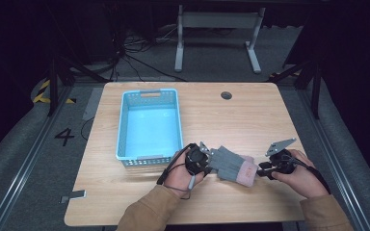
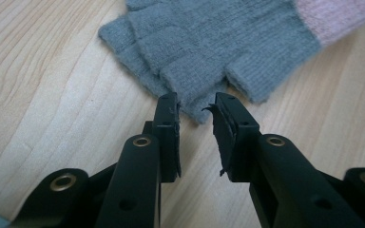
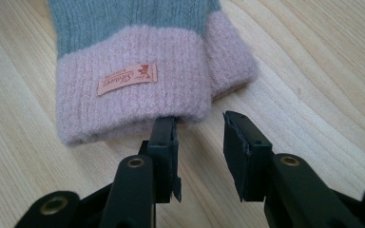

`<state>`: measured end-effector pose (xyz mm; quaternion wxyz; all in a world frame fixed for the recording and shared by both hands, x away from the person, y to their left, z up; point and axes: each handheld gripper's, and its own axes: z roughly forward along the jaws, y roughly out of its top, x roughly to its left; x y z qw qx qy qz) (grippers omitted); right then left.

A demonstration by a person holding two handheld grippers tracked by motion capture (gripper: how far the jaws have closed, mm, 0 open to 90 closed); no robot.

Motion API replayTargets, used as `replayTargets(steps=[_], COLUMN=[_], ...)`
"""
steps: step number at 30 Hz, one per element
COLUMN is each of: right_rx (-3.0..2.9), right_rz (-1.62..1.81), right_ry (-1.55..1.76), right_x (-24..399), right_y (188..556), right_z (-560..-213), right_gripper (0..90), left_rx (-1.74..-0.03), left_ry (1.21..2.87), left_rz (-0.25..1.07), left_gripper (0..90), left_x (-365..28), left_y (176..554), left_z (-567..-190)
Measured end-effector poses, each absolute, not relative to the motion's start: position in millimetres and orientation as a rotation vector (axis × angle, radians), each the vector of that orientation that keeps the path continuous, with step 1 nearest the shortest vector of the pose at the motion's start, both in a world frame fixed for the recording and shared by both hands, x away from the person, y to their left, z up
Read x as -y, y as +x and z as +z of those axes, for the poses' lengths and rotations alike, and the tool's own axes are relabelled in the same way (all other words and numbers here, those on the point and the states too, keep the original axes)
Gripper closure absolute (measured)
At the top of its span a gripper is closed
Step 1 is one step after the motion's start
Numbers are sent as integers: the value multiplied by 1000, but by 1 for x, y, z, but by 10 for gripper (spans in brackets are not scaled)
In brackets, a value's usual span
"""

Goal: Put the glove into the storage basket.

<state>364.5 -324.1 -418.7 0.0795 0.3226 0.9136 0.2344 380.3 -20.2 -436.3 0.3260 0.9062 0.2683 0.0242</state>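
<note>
A grey knit glove (image 1: 229, 163) with pink cuff (image 3: 138, 95), light blue perforated basket (image 1: 125, 130), pale wood-grain table (image 1: 250, 115).

A grey knit glove (image 1: 229, 163) with a pink cuff (image 3: 138, 95) lies flat on the table at about 5 o'clock from the blue basket, fingers toward 9 o'clock, cuff toward 3 o'clock (a small tan label on it).

I count two stacked gloves (image 1: 231, 163), one blue basket (image 1: 149, 125), two grippers, on one counter (image 1: 250, 120)
</note>
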Motion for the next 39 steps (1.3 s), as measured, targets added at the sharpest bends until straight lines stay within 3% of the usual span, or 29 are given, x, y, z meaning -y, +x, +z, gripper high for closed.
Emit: replayTargets(steps=[16,23,28,39], right_rx=[-2733,-2739,-2724,-2645], right_rz=[695,691,717,802], right_ry=[922,909,920,939], right_x=[319,313,315,320], right_y=[364,363,361,359], right_z=[-420,-419,-413,-394], right_gripper=[680,800,850,861], left_rx=[-747,-741,-732,-697], left_ry=[2409,2409,2408,2366], left_rz=[34,60,66,91], left_gripper=[756,877,884,885], left_x=[33,33,33,26], left_y=[389,388,386,372], left_z=[-448,-446,-442,-420])
